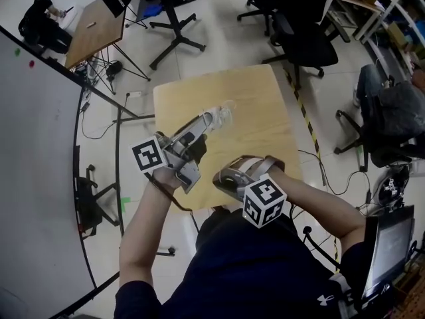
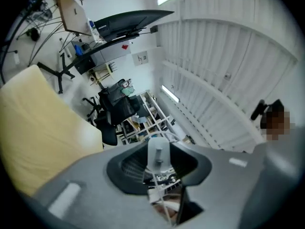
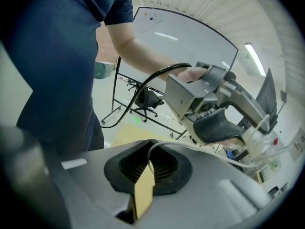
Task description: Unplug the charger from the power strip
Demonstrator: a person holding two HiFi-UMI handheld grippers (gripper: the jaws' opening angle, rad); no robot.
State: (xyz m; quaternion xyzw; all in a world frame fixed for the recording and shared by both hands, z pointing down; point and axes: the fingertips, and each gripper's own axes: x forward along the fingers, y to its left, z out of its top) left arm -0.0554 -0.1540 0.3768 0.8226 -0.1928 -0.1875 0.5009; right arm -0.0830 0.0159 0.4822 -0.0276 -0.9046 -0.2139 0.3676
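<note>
Pale wood, the table (image 1: 252, 105) lay beneath both tools as we looked down in the head view. The left gripper (image 1: 211, 119) pointed toward the far right above the tabletop. Its jaws were closed on a white block (image 1: 222, 113) held clear of the wood, and blur kept us from telling charger from power strip. Nearer us and to the right, the right gripper (image 1: 222, 178) sat over the table's near edge, with its marker cube (image 1: 264, 201) closest to us. A whiteboard (image 1: 40, 178) stood at the left, and black office chairs (image 1: 302, 42) stood beyond the table.

In the left gripper view, we saw the white block (image 2: 158, 152) clamped upright between the jaws. Thin white wires (image 2: 162, 204) tangled just below it, and the table (image 2: 38, 137) lay to the left.

In the right gripper view, the jaws were pressed together on a white cable (image 3: 198, 150). It rose from between them, arched over and ran right toward the white block (image 3: 257, 137) in the left gripper. A hand (image 3: 190, 74) gripped that tool, and a black cord (image 3: 141, 90) hung from it.
</note>
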